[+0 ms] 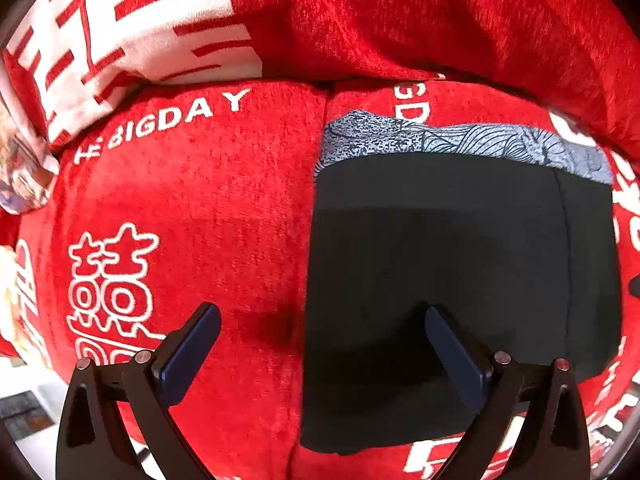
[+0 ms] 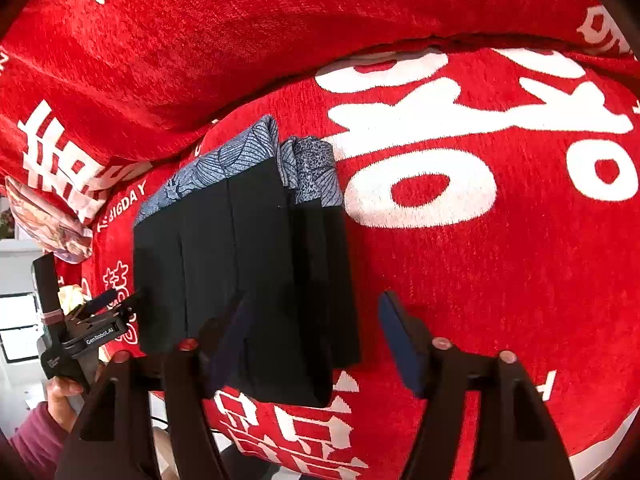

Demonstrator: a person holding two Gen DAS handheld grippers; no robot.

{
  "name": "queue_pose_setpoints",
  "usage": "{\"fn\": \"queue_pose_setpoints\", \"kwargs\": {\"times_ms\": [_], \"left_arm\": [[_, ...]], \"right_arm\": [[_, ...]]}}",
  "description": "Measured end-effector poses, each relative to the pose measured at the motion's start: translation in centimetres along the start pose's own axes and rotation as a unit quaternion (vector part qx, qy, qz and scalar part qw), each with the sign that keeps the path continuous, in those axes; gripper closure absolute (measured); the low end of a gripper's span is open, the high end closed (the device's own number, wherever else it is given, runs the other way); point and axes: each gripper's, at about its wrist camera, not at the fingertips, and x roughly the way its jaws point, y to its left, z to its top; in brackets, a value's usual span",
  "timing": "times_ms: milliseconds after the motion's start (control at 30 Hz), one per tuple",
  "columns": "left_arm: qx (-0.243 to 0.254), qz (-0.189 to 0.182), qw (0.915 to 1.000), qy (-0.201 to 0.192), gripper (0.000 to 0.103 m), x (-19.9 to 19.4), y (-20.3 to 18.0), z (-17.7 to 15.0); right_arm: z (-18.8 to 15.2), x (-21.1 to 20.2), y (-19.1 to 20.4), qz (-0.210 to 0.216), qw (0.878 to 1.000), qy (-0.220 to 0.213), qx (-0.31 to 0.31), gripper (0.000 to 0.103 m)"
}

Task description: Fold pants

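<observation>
The black pants [image 1: 460, 260] lie folded into a compact rectangle on the red sofa cover [image 1: 192, 208], with a blue-grey patterned waistband [image 1: 460, 140] along the far edge. My left gripper [image 1: 322, 310] points down at the pants' left edge, open, with one finger over the red cover and the other over the black cloth. In the right wrist view the folded pants [image 2: 240, 248] show stacked layers. My right gripper [image 2: 316, 298] hangs open above their near right edge and grips nothing. The left gripper [image 2: 120, 300] shows there at the pants' left side.
The seat and backrest [image 2: 200, 40] wear a red cover with white characters. A white-and-red cushion [image 1: 100, 40] and a floral cloth [image 2: 48, 220] lie at the left. A person's hand [image 2: 60, 392] in a maroon sleeve holds the left gripper. Pale floor [image 2: 16, 320] lies beyond the seat's edge.
</observation>
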Motion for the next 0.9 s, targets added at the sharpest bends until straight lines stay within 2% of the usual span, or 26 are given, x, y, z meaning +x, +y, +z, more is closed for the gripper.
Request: {"fn": "queue_pose_setpoints", "kwargs": {"times_ms": [100,167,200,500,900], "left_arm": [[-0.018,-0.025,0.9995,0.007,0.0,0.1,0.7,0.0],[-0.023,-0.027,0.9993,0.013,0.0,0.3,0.9,0.0],[-0.021,-0.024,0.9994,0.016,0.0,0.4,0.9,-0.1],[0.005,-0.012,0.9998,0.017,0.0,0.6,0.8,-0.1],[0.013,-0.043,0.9987,0.023,0.0,1.8,0.6,1.0]], "right_arm": [[-0.3,-0.3,-0.3,0.009,1.0,-0.017,-0.001,0.021],[-0.3,-0.4,-0.6,0.025,0.999,-0.023,0.002,0.02],[-0.4,-0.4,-0.8,0.031,0.999,-0.023,0.006,0.017],[-0.6,0.2,-1.6,0.052,0.998,0.006,0.018,0.015],[-0.6,1.7,-1.3,0.065,0.997,0.035,0.0,0.015]]}}
